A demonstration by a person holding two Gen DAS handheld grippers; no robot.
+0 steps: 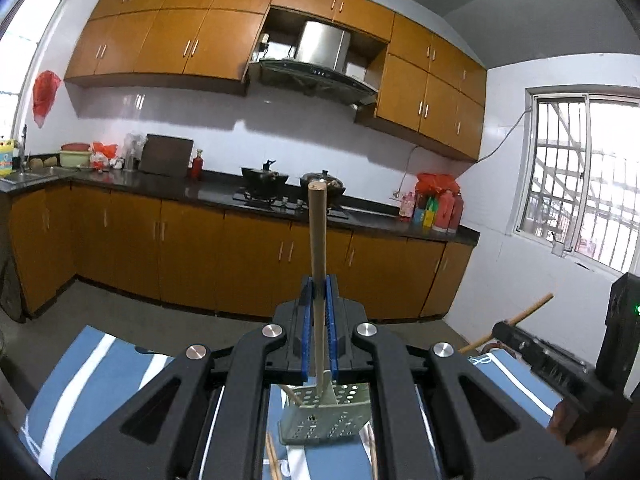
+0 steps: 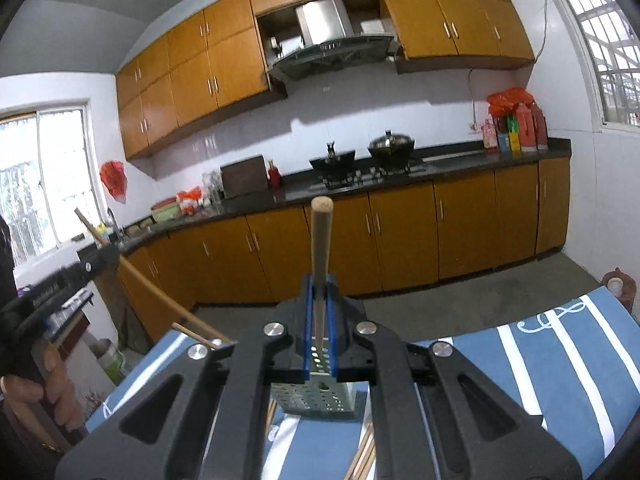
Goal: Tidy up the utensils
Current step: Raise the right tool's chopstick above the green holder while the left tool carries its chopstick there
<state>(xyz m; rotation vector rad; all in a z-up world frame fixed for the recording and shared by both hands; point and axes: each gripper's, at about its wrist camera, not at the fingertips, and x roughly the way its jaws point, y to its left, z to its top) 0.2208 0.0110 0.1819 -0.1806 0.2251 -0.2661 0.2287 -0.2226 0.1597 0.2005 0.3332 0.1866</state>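
Chopsticks [image 1: 318, 256] [image 2: 320, 256] stand pinched in each gripper's [image 1: 319, 300] [image 2: 319, 300] closed jaws, raised above the perforated holder [image 1: 320, 416] on the blue-striped desk [image 2: 560, 360]; next, I judge, lower both into it.

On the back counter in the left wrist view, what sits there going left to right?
Green tub with red lid → dark brown cutting board → small red bottle → black wok → lidded dark pot → cluster of red and pink bottles.
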